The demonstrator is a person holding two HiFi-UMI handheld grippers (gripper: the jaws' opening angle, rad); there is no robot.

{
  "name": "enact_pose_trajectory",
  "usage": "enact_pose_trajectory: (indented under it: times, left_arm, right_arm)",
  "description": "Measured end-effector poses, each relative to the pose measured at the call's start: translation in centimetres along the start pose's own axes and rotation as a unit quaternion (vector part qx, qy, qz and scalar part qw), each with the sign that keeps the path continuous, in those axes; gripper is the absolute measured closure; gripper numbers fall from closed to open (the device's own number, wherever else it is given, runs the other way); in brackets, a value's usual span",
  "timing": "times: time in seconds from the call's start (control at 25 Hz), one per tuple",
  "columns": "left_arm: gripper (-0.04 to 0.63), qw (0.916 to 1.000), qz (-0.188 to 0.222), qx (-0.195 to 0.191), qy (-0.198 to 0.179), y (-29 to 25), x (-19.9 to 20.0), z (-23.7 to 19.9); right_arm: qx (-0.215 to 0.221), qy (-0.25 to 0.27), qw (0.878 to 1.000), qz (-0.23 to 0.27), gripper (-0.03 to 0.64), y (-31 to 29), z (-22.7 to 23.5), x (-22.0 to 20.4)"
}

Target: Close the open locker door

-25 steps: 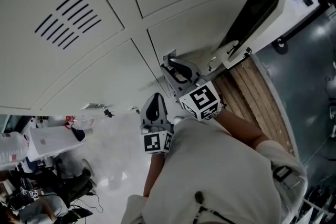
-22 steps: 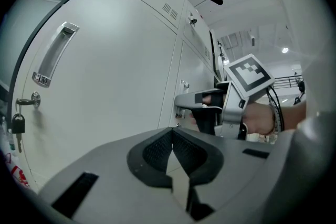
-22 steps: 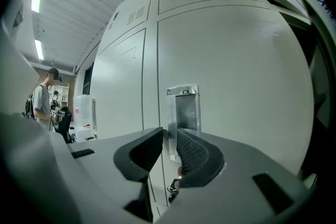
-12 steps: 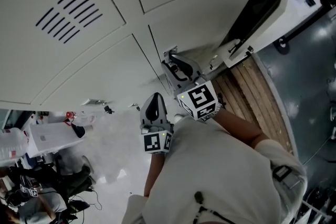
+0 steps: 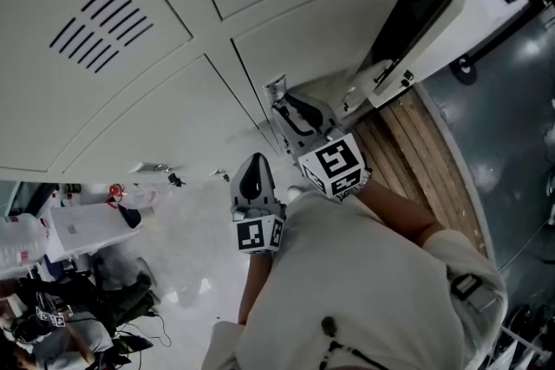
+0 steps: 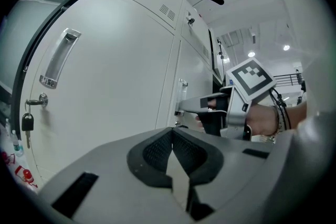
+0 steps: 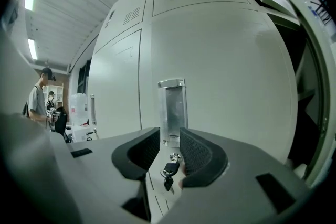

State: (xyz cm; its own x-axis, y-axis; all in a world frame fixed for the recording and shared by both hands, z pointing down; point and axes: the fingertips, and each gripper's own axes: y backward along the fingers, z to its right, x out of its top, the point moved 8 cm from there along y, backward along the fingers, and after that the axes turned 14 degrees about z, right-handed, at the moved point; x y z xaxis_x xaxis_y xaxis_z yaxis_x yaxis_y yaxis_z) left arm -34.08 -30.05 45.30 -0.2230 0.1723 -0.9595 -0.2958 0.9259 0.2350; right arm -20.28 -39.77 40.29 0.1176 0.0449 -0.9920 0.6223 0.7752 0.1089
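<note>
Our right tool (image 7: 169,145) has just been spreading its jaws. They now stand apart, with the lower end of the silver metal handle (image 7: 172,110) unpinched in the gap. That handle sits on the pale grey metal locker door (image 7: 226,86), centre frame, seemingly flush with its neighbours. Our left tool (image 6: 172,139) is pinched closed, empty.

Head view steeply down; gripper views level, sharing lockers (image 5: 130,126).

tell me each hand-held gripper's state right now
Left hand-held gripper: shut, empty.
Right hand-held gripper: open, jaws just been opening, silver metal locker handle between them.
</note>
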Motion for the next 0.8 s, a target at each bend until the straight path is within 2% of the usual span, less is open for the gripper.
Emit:
enact_pose_trajectory:
  times: [0.28,0.48,0.64,0.8]
  left_arm:
    - [0.588,1.0,0.0,-0.006,-0.004,0.2,0.1,0.9]
    - [0.588,1.0,0.001,-0.005,-0.009,0.7,0.6,1.0]
    - [0.588,0.9999,0.005,-0.005,-0.009,1.0,1.2,1.1]
    - [0.588,0.9999,0.007,-0.009,-0.001,1.4,1.8,1.5]
  right_arm:
    - [0.019,-0.017,1.0,-0.002,0.505,2.9,0.1,-0.8]
    - [0.04,-0.03,0.999,-0.003,0.555,5.0,-0.3,-1.7]
    - [0.031,-0.044,0.998,-0.023,0.574,6.5,-0.5,-3.2]
    - [0.044,-0.055,0.997,-0.016,0.581,7.6,-0.9,-3.7]
